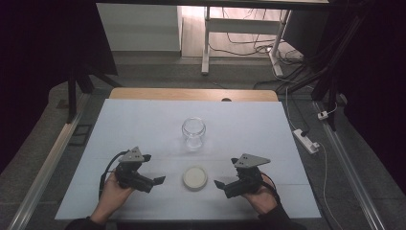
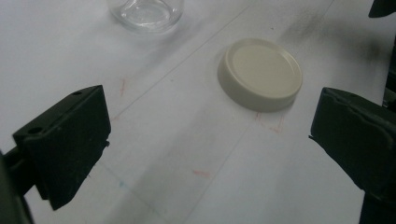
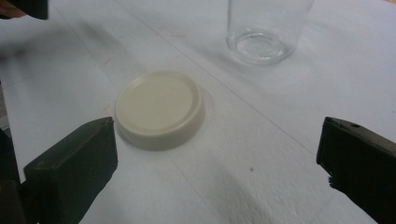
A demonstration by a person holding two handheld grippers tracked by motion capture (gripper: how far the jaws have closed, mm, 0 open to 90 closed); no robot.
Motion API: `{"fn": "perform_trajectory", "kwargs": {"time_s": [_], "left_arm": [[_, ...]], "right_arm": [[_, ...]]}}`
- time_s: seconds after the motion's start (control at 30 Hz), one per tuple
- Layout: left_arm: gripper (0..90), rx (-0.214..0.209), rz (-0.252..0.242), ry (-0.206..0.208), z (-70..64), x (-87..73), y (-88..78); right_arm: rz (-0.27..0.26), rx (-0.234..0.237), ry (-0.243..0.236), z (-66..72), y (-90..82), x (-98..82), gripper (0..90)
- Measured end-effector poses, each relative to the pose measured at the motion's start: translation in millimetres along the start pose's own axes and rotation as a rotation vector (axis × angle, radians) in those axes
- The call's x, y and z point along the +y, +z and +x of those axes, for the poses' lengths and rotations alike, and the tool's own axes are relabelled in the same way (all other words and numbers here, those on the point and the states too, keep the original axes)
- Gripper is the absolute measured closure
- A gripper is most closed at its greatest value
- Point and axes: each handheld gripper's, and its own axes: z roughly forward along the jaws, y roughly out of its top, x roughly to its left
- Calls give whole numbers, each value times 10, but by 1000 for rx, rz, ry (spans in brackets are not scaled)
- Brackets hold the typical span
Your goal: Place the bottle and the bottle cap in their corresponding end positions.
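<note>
Flat on the table, the cream lid (image 1: pixel 195 177) lies between both grippers; jaws wide apart, empty

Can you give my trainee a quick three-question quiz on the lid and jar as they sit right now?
1. True or false: the cream lid lies flat on the white table cover, apart from the glass jar.
2. Which gripper holds something: A) left gripper, B) right gripper, C) neither?
3. In the high view, what lies between the two grippers?

Key
1. True.
2. C: both stand open, with nothing between the jaws.
3. The lid; the jar stands farther from the person.
</note>
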Motion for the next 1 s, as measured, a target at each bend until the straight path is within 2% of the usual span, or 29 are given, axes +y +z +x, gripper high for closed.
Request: {"fn": "perform_trajectory", "kwargs": {"time_s": [0.63, 0.83, 1.0], "left_arm": [[0, 42, -25, -70, -73, -419, -428], [0, 75, -39, -103, -88, -593, -604], [0, 101, -44, -115, -97, -678, -689]], "right_arm": [[11, -94, 59, -96, -348, -275, 0], [15, -137, 73, -116, -478, -366, 0], [22, -165, 97, -144, -590, -456, 0]]}}
